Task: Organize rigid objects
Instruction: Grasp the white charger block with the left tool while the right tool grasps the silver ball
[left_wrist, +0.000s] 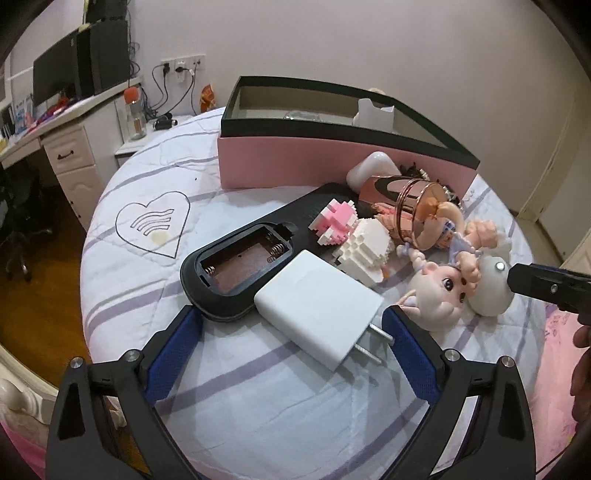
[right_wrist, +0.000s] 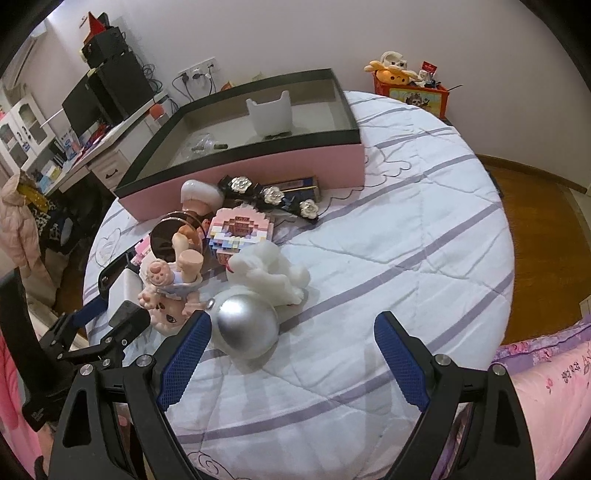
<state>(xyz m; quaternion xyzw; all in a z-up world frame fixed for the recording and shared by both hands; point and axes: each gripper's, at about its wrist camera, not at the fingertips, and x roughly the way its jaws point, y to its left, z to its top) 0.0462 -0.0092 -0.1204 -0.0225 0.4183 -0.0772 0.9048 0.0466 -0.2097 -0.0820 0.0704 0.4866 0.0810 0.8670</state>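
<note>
- Reaching in nearest the left camera, the left hand-held gripper (left_wrist: 291, 332) is standing wide open and holding nothing, its blue pads (left_wrist: 173, 354) flanking the white charger (left_wrist: 317, 310) that is lying on the bed (left_wrist: 258, 406).
- The charger is looking light, stiff and smooth-sided, so I judge it may be slippery; gripping across the flat body seems safer than touching the two metal prongs (left_wrist: 373, 347), which are pointing toward the gripper.
- Its far corner is overlapping the black remote (left_wrist: 236, 269), which is lying back-up with the battery bay uncovered; how far the charger is resting on it is hard to tell.
- The right hand-held gripper (right_wrist: 291, 354) is likewise spread wide and empty, hovering near the astronaut figure (right_wrist: 255, 314), whose silver helmet is sitting just beside the left pad and is likely glossy and prone to sliding.
- The doll (left_wrist: 443, 284) is lying beside the astronaut, partly buried by limbs and the copper-rimmed jar (left_wrist: 417, 206); its thin arms look fragile.
- The block models (left_wrist: 354, 236) are probably brittle, best held around the whole body.
- Behind them the flower clips (right_wrist: 273, 195) are lying against the pink box (right_wrist: 258, 173).
- The box is standing farthest, open-topped; a white holder (right_wrist: 269, 118) is standing inside, and the small items on its floor are too dim to name.
</note>
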